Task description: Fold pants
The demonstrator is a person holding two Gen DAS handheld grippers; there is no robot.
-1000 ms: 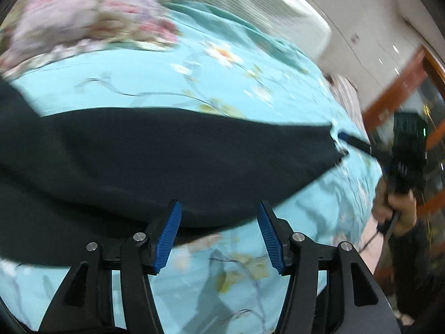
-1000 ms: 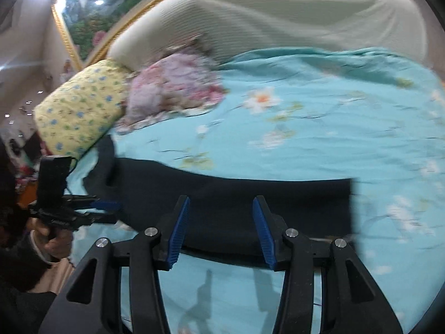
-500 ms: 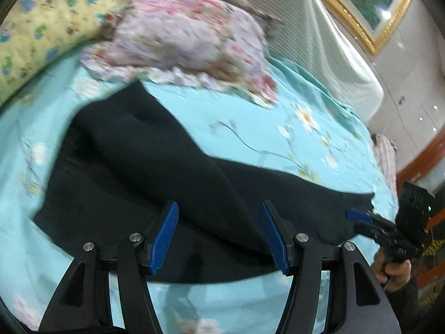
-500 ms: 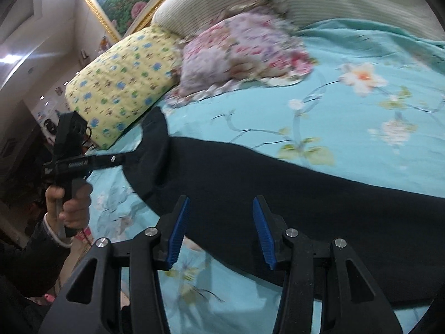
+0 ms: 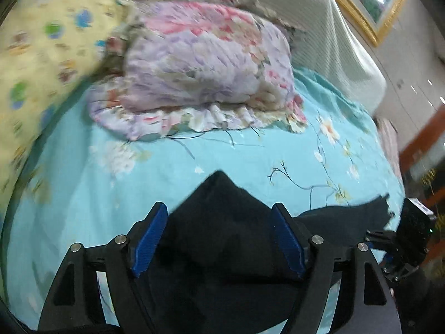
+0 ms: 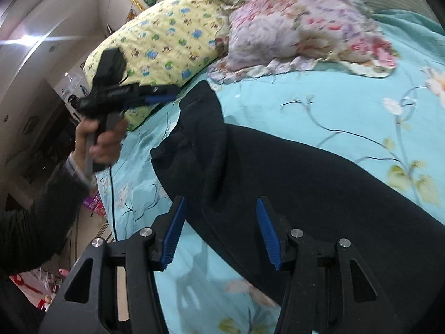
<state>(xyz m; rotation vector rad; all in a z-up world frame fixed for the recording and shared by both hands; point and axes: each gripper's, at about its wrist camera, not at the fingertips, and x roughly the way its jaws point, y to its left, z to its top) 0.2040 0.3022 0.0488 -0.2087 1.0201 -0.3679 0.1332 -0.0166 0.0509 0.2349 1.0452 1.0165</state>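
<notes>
The black pants (image 6: 292, 172) lie across the turquoise floral bedsheet (image 5: 236, 156), below the pink floral pillow (image 5: 205, 66). Only the right wrist view shows the left hand (image 6: 103, 139) holding the left gripper (image 6: 167, 94) beside the yellow pillow (image 6: 167, 36), off the cloth. The left gripper's jaws have just been opening, now wide and empty. The right gripper (image 6: 219, 231) has also just been opening, gripping nothing. Earlier, the pants stretched straight; now one end is bunched into a peak.

Dim indoor light with bright ceiling glare at the upper left of the right wrist view. Motion blur smears the yellow pillow (image 5: 36, 64) at left in the left wrist view. Fisheye bending and dark corners ring both frames.
</notes>
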